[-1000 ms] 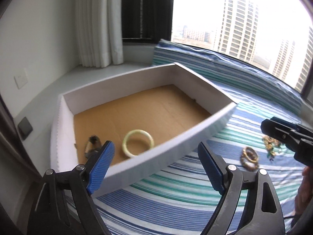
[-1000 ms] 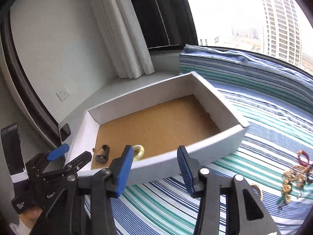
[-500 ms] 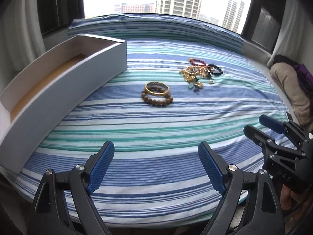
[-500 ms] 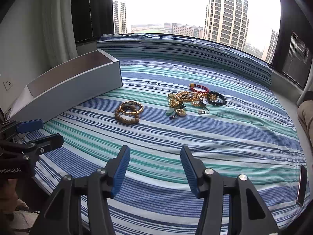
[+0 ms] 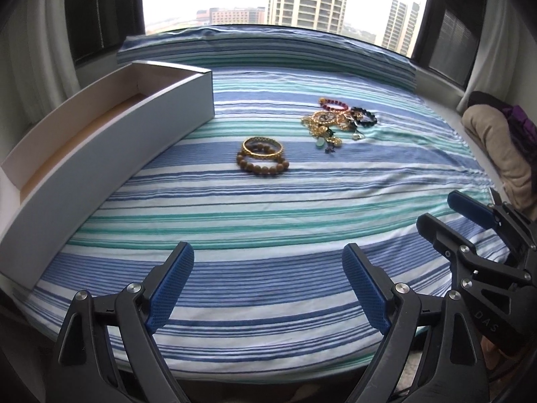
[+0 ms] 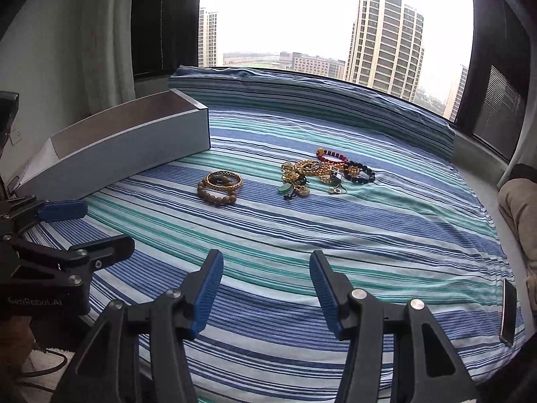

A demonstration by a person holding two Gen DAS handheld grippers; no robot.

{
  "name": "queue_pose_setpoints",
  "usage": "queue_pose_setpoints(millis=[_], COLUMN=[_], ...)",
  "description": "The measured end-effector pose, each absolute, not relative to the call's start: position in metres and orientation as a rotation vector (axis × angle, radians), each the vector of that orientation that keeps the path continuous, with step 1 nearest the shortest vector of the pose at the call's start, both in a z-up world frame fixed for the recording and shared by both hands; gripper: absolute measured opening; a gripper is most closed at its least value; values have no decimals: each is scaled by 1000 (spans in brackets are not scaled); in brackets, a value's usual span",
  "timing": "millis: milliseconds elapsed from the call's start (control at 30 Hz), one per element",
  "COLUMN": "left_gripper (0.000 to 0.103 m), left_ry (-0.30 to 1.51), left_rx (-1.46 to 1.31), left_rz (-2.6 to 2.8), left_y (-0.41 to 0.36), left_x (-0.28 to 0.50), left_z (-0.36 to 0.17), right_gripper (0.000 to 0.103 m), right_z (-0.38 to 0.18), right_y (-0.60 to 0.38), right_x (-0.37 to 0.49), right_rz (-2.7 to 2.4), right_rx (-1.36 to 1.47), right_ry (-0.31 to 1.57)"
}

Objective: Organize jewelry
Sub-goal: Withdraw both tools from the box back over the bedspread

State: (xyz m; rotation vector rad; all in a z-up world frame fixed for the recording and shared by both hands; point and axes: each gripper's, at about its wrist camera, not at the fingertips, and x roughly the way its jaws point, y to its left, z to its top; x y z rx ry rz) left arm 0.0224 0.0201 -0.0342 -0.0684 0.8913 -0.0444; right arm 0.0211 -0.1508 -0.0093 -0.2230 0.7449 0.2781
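Jewelry lies mid-frame on the striped bed, a gold bangle (image 5: 262,147) resting on a wooden bead bracelet (image 5: 262,166); both tools, left (image 5: 266,283) and right (image 6: 265,294), gape released, so approach low and pinch the bangle's rim alone before carrying it to the box (image 5: 110,134) at upper left.

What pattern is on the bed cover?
Horizontal stripes in blue, teal and white on the bed cover; clearest in the left wrist view.

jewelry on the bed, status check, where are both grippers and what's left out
Left gripper and right gripper both open, empty, short of the jewelry. Gold bangle on bead bracelet, tangled pile beyond, all outside the box. Path clear.
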Motion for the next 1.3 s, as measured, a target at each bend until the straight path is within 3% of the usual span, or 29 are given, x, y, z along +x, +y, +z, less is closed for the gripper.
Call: queue_pose_setpoints(millis=[1300], left_gripper=[93], left_ry=[955], left_rx=[-160], left_rz=[10], left_y=[38], left_x=[33], left_z=[-58], right_gripper=[55], right_z=[-17], right_y=[-164], right_x=[23], right_rz=[270], right_rx=[-166], right_ry=[773])
